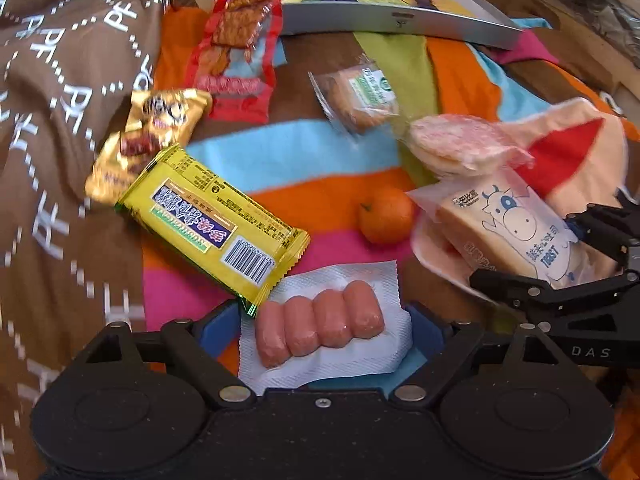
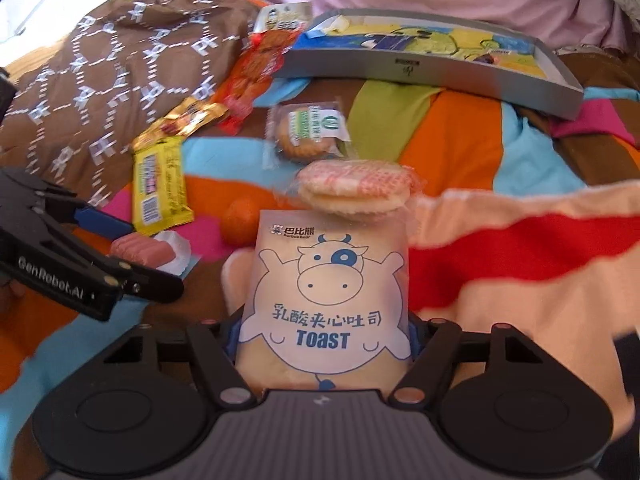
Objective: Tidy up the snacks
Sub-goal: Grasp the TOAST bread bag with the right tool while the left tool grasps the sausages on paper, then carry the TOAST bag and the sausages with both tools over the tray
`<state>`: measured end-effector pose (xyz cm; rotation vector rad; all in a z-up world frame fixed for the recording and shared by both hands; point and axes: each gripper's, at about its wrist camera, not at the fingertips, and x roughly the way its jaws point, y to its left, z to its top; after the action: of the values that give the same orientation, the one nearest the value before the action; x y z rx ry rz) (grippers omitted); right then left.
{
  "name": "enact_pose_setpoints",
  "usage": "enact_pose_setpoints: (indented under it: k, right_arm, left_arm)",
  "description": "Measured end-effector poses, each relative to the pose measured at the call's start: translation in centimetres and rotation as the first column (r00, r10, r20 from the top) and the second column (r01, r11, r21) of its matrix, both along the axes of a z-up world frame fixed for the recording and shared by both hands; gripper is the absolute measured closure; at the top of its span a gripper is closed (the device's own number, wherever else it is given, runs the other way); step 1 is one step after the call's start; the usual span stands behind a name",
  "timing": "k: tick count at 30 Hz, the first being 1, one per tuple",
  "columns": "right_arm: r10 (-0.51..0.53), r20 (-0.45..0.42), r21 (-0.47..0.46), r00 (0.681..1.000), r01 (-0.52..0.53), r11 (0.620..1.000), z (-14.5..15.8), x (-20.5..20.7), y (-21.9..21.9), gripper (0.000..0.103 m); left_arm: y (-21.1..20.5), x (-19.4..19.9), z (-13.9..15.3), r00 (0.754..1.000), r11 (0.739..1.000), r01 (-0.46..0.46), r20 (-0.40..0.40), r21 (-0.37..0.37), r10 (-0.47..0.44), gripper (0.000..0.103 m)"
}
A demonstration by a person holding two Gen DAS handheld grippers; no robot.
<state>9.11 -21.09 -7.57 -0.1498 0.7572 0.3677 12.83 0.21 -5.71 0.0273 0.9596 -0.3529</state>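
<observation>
Here the right gripper (image 2: 324,344) grips the toast pack (image 2: 326,300); the left gripper (image 1: 326,336) clamps the sausages' napkin (image 1: 376,356), orange (image 1: 386,216) at 1 o'clock.

Each black hand-held gripper (image 1: 326,340) carries silver screws, blue finger pads (image 1: 216,320) and white lettering.

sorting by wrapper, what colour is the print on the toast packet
Blue cow drawing and lettering on the toast packet, clearest in the right wrist view.
</observation>
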Motion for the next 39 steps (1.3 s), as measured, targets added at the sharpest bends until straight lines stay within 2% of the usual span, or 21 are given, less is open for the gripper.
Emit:
enact_pose_setpoints:
  k: [6, 12, 18, 21, 25, 26, 31, 39]
  right_arm:
    - [0.106, -0.037, -0.046, 0.994, -0.108, 0.993, 0.1, -4.7, 0.0, 0.03]
    - [0.148, -0.055, -0.056, 0.987, -0.151, 0.987, 0.6, -6.1, -0.4, 0.031]
    - [0.159, -0.039, -0.093, 0.987, -0.162, 0.982, 0.7, -6.4, -0.1, 0.031]
    - [0.177, -0.023, -0.12, 0.984, -0.178, 0.977, 0.6, -6.7, 0.0, 0.031]
    - [0.225, 0.018, -0.181, 0.974, -0.218, 0.959, 0.6, -7.3, 0.3, 0.031]
    - [0.238, 0.03, -0.199, 0.971, -0.228, 0.953, 0.6, -7.5, 0.4, 0.031]
    - [0.298, 0.079, -0.284, 0.951, -0.265, 0.922, 0.4, -8.3, 1.0, 0.031]
    - [0.287, 0.053, -0.26, 0.957, -0.264, 0.929, 0.4, -7.8, 0.8, 0.031]
  left_arm:
    - [-0.6, -4.2, 0.6, 0.992, 0.995, 0.092, -0.083, -0.026, -0.094, 0.014]
    - [-0.3, -6.0, 1.2, 0.986, 0.992, 0.106, -0.12, -0.065, -0.114, 0.015]
    - [-1.1, -6.6, 1.3, 0.98, 0.982, 0.186, -0.077, 0.017, -0.184, 0.017]
    - [-1.0, -6.8, 1.4, 0.977, 0.978, 0.205, -0.066, 0.028, -0.202, 0.017]
    - [-1.0, -6.9, 1.6, 0.978, 0.977, 0.207, -0.044, 0.044, -0.205, 0.018]
    - [-1.0, -6.9, 1.7, 0.978, 0.977, 0.208, -0.036, 0.052, -0.207, 0.024]
    - [-1.2, -6.9, 1.6, 0.973, 0.969, 0.229, -0.015, 0.093, -0.228, 0.024]
    - [-1.2, -6.7, 0.9, 0.975, 0.966, 0.223, -0.037, 0.132, -0.22, 0.019]
